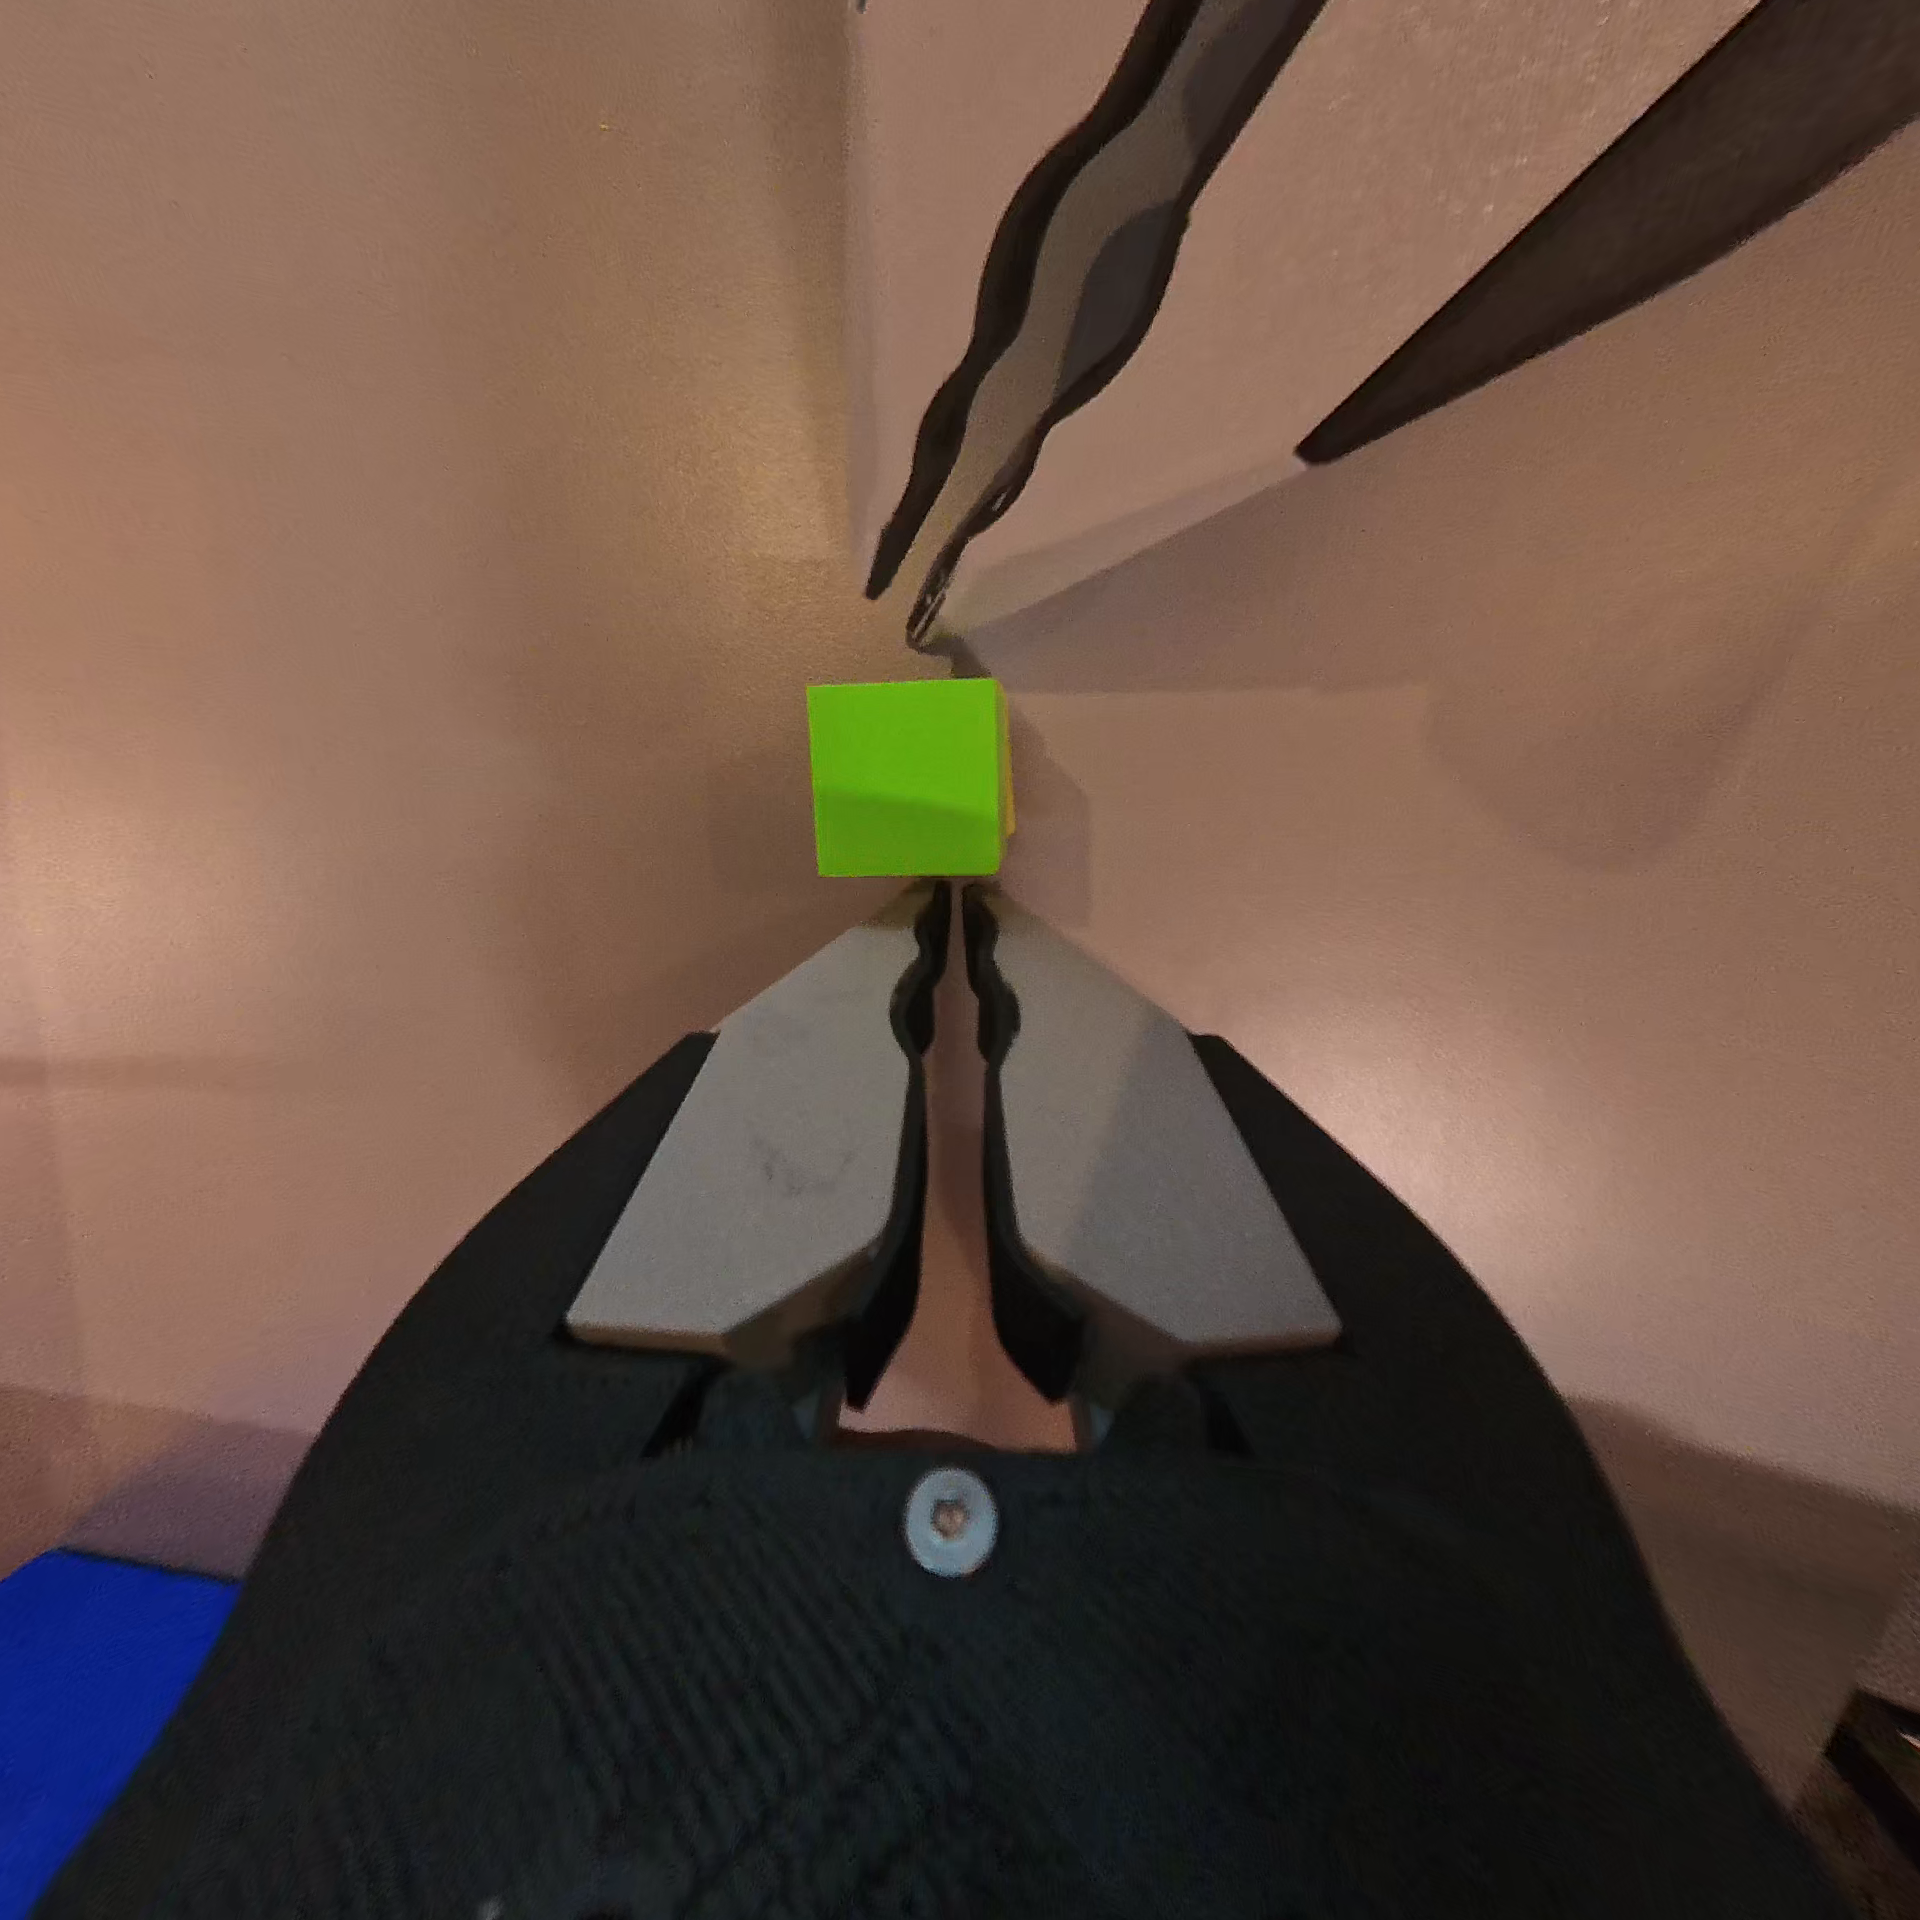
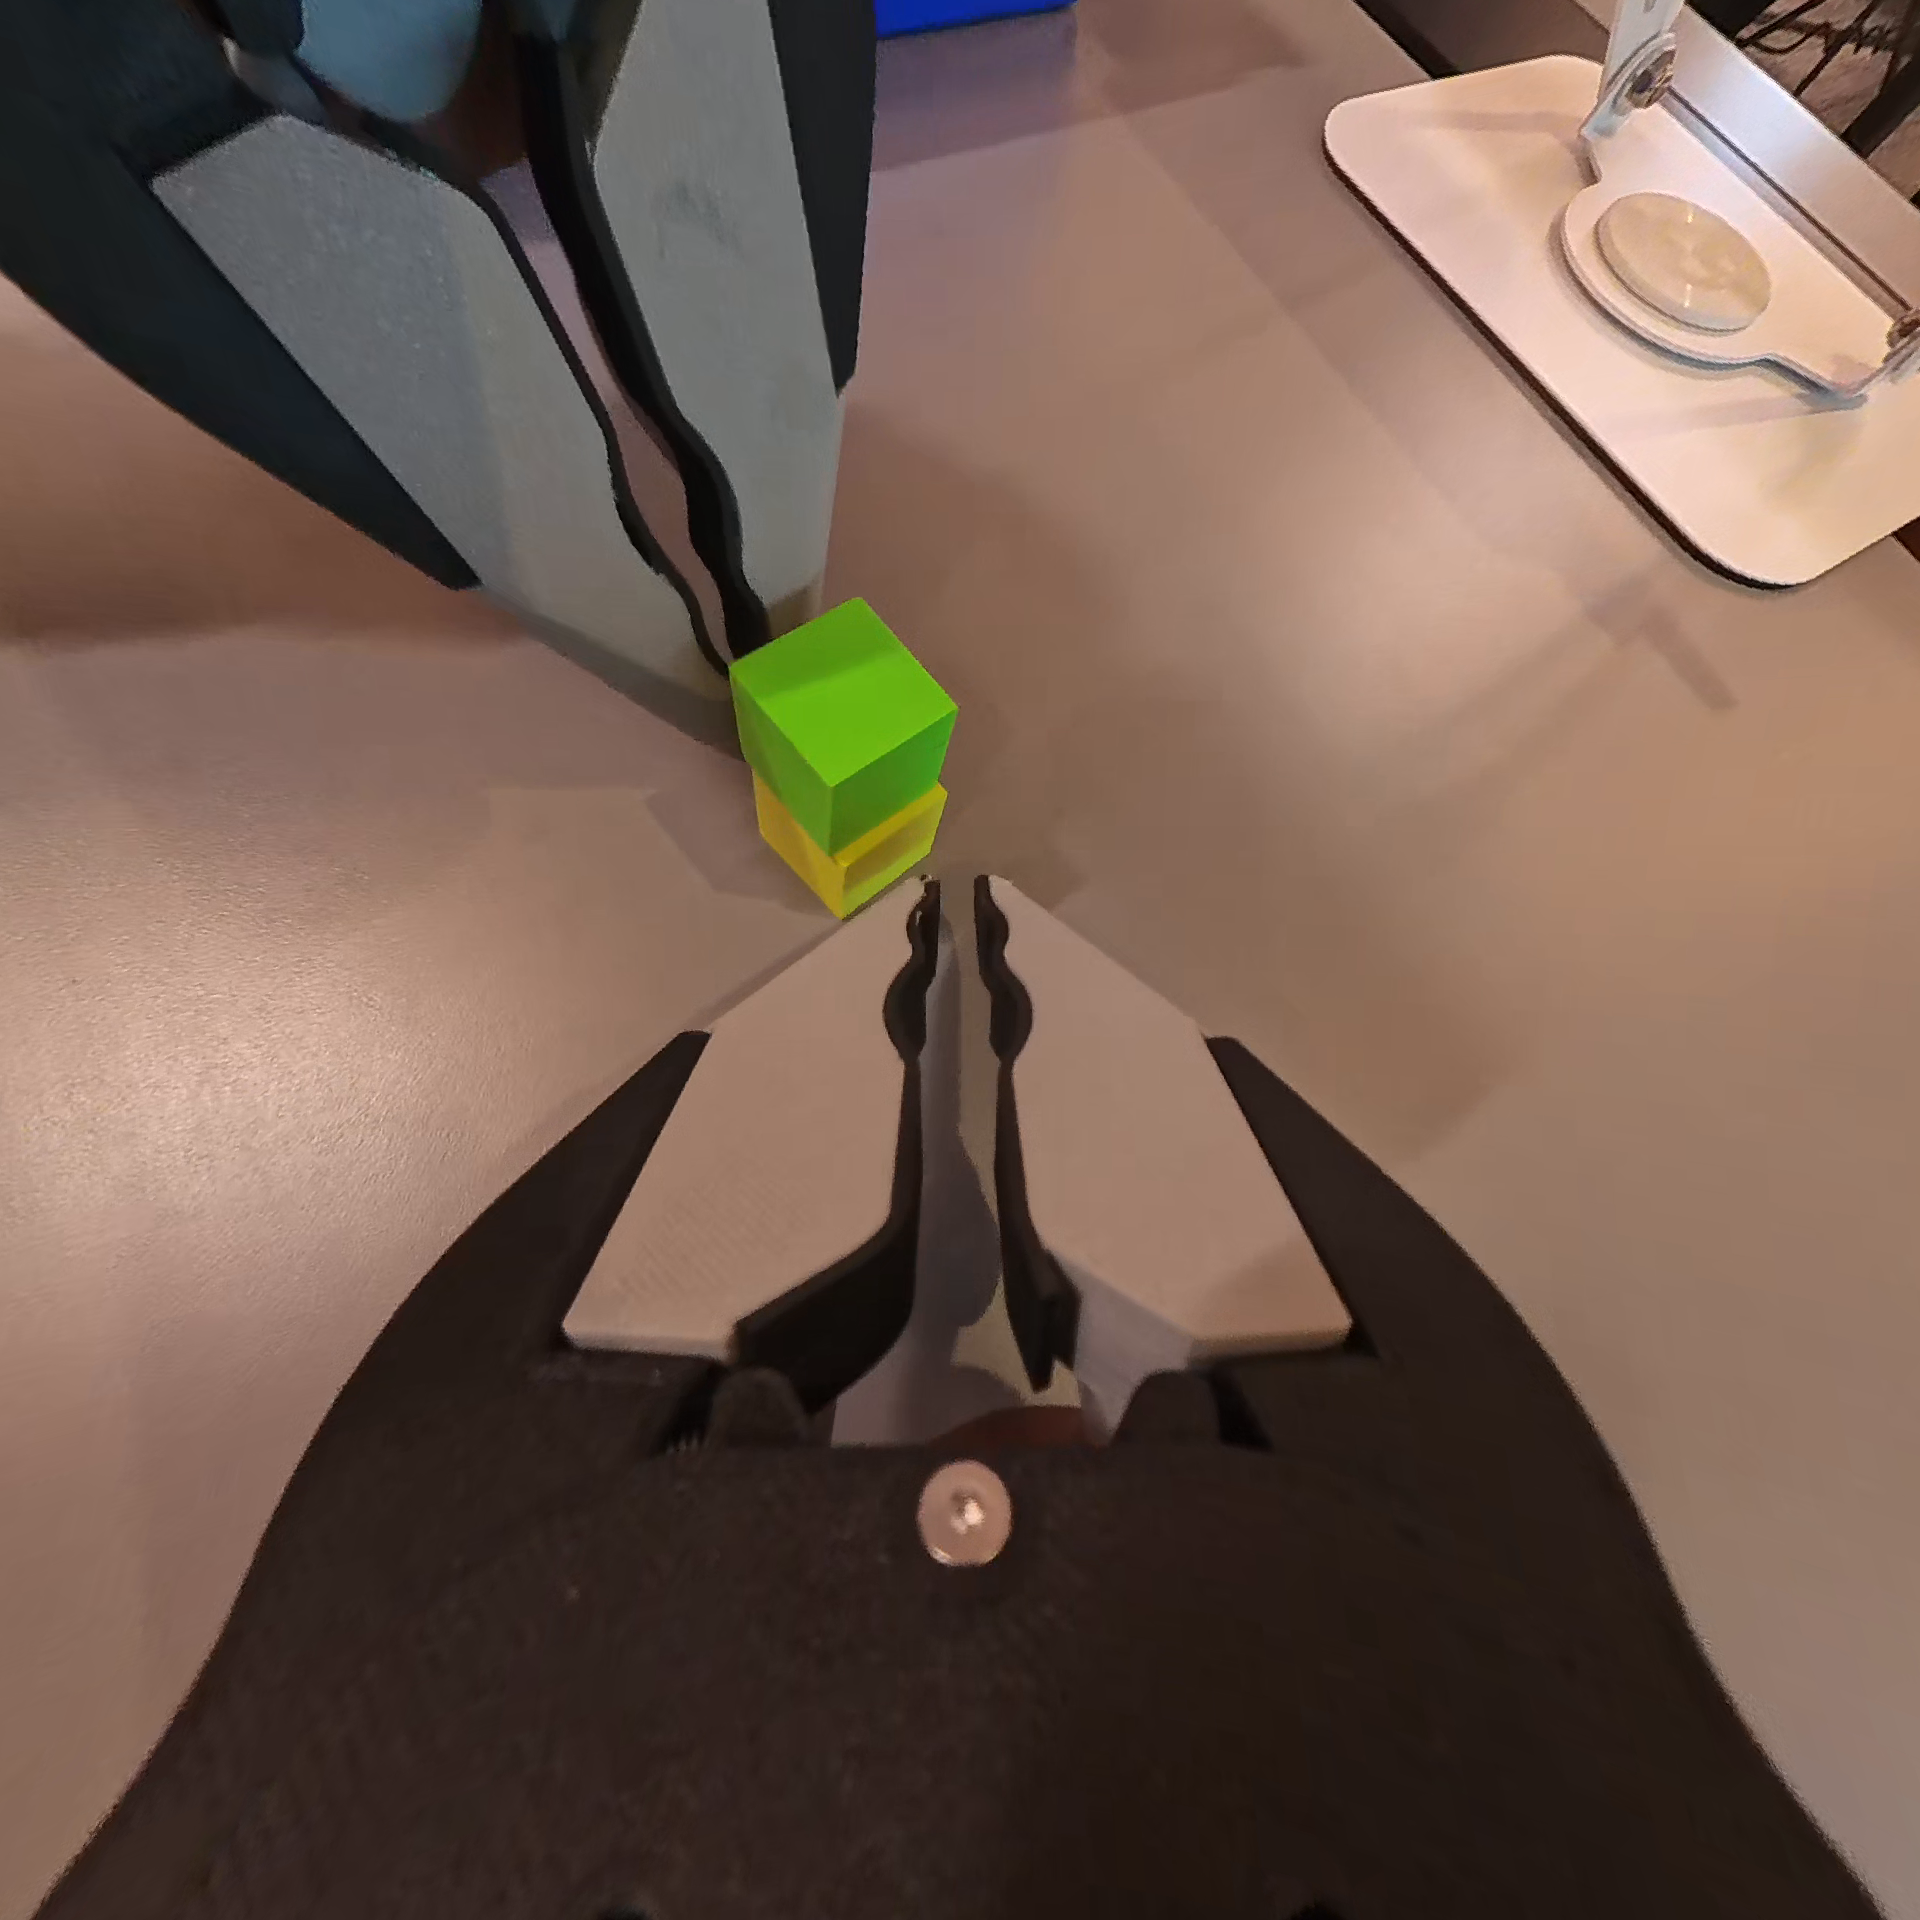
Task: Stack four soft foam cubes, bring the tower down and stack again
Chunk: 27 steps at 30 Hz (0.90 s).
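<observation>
Desk [image 2: 1299,935], pale brown-grey, matte. Two foam cubes on it, stacked: green cube [image 2: 842,722] on top of yellow cube [image 2: 821,862], the green one twisted slightly off the yellow one's edges. Only these two cubes of the stack show; from the left wrist view the green cube [image 1: 906,774] hides nearly all of the yellow one, a thin yellow sliver [image 1: 1006,764] at its right edge.

Left gripper [image 1: 956,894]: jaws drawn together, only a thin slit between the tips, nothing between them. Tips sit just at the near side of the green cube, on the far side of the stack as seen from the right wrist view [image 2: 727,634]. Contact with the cube cannot be told.

Right gripper [image 2: 956,894]: jaws nearly together, narrow gap, nothing held. Tips just beside the yellow cube's lower corner, not gripping it. In the left wrist view it comes in from the upper right, tips [image 1: 914,608] just beyond the green cube.

Elsewhere: white monitor stand base [image 2: 1538,343] at the desk's far right, well apart from the cubes. Blue object [image 1: 94,1704] at the lower left edge, partly cut off.
</observation>
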Available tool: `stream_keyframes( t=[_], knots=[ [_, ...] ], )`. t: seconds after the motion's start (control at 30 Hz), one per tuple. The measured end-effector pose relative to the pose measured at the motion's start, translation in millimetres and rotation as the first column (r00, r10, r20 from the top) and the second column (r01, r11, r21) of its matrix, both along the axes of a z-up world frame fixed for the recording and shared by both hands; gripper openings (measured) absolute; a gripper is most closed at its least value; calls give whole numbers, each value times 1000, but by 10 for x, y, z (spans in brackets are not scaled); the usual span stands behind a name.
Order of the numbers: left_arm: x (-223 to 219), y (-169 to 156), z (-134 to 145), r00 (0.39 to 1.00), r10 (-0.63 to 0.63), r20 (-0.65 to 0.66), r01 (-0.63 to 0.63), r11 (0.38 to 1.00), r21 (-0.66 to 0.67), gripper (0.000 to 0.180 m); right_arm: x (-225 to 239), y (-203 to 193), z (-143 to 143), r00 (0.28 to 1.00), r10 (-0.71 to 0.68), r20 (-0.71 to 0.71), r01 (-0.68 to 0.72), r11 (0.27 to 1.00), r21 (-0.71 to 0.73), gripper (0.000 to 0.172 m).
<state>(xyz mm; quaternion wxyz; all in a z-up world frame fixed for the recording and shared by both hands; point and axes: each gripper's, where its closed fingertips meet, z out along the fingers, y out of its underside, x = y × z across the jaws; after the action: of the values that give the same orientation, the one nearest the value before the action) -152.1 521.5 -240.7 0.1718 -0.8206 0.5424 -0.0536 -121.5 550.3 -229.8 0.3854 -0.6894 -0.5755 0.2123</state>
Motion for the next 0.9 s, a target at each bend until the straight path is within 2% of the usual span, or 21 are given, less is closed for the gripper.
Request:
stream_keyframes(
  t=[0.9],
  knots=[
    [60,-16,-23,1000,-5,10,6,1000,-23,1,-68,-107,-84,998,49,40,-48,999,-17,0]
  ],
)
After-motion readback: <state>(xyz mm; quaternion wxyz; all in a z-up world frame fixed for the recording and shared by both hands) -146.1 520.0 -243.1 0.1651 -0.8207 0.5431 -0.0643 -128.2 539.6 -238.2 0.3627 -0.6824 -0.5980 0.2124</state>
